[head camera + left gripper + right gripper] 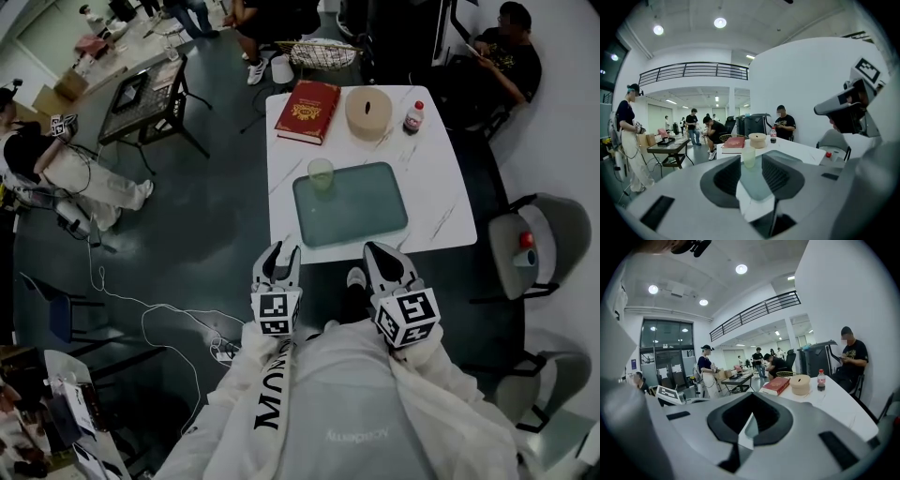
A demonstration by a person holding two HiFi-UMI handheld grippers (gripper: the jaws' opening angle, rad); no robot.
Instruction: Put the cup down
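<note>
The cup (321,173) is a small tumbler of pale green, half-transparent plastic with no handle, and no content can be made out in it. It stands upright, its open mouth up and its long axis vertical. It rests on the upper left corner of a grey-green tray (361,214) with rounded corners, just above the middle of the head view. Nothing touches the cup.

The tray lies on a white table (433,192). Toward the upper edge of the table, from left to right, there are a red book (307,111), a round beige container (367,112) and a small dark bottle (412,117) with a red cap.

Both grippers are in the lower middle of the head view, below the near edge of the table and well apart from the cup. The left gripper (281,253) has its jaws partly apart, with nothing between them; in the left gripper view the cup is seen far beyond the gap. The right gripper (380,251) has its jaws together at the tips and holds nothing.
</note>
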